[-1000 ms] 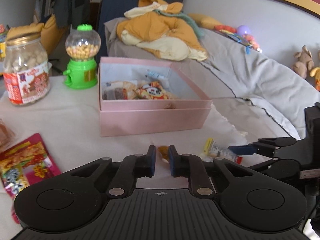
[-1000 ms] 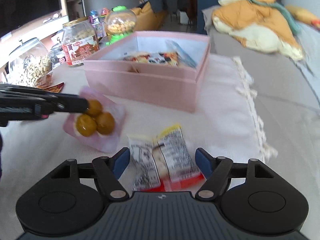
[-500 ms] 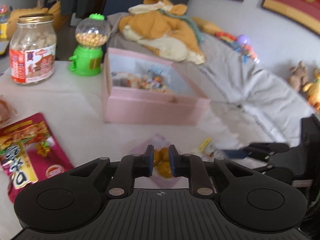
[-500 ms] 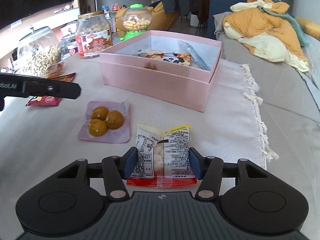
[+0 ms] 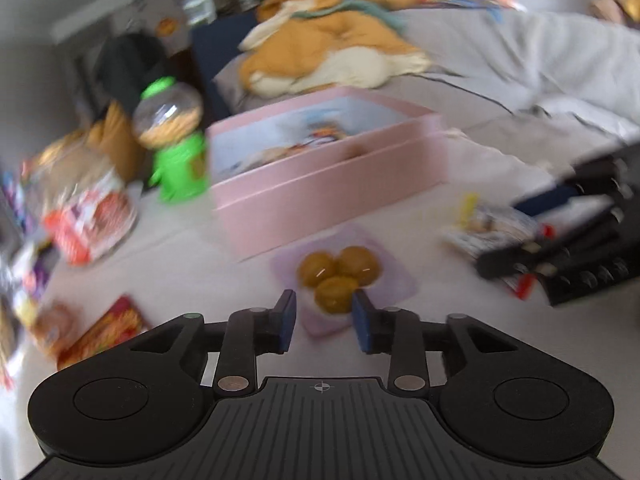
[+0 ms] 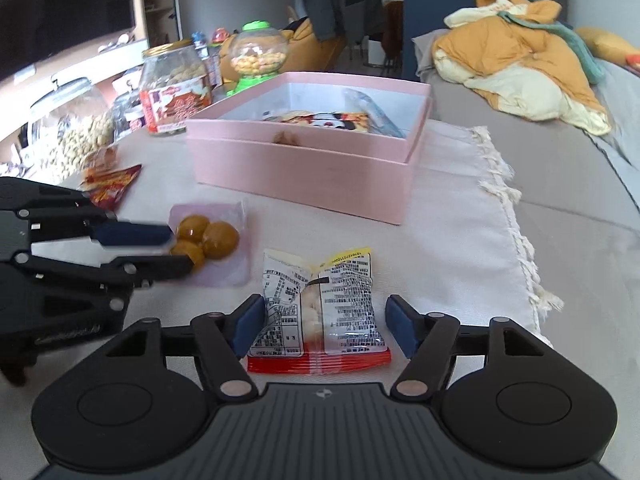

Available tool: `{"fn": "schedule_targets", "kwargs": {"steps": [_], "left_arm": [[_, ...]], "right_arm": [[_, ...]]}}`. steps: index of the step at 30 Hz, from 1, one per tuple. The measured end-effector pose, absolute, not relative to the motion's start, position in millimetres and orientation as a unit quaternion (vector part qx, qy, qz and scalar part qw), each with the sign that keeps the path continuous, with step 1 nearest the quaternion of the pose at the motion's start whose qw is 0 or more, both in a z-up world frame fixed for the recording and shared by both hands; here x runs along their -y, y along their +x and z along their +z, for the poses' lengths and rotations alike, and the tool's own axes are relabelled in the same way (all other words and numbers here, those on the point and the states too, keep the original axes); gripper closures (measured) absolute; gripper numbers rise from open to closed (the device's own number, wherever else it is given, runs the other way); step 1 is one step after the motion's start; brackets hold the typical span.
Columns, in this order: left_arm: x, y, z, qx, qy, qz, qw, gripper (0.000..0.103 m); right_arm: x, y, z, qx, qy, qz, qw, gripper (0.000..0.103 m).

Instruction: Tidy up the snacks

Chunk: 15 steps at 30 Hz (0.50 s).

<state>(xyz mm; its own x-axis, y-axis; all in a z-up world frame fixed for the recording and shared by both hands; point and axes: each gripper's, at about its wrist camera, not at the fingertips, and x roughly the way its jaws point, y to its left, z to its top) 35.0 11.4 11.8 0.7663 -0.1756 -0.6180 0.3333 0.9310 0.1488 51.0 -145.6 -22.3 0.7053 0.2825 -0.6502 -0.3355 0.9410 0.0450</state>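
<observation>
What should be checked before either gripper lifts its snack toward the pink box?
1. Left gripper around the packet of three yellow balls: not ok; jaws are opening, pads off it, the packet lies flat on the cloth.
2. Right gripper on the printed snack packet: not ok; the packet sits between the jaws, which are opening, with a gap on each side.
3. Pink box open: ok; no lid on it.
4. Room in the box: ok; snacks inside, but bare floor shows.
5. Grippers apart from each other: ok; each is at its own packet.
6. Path to the box: ok; bare cloth lies between.
</observation>
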Motion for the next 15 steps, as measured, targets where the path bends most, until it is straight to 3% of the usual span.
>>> {"fn": "schedule_targets", "kwargs": {"steps": [6,11,15], "left_arm": [[-83,63,16,-0.37,-0.145,-0.171,0.901,0.069],[-95,94,0,-0.389,-0.208,-0.181,0.879,0.069],[-95,107,-7,-0.387,-0.244,-0.207,0.865,0.066]], "right_arm": [[142,50,-20,-0.34,-0.037,0.184,0.922,0.036],[128,63,-15,-0.354,0.012,0.232,0.906,0.036],[102,71,-21,-0.355,-0.025,0.243,0.902,0.039]]}}
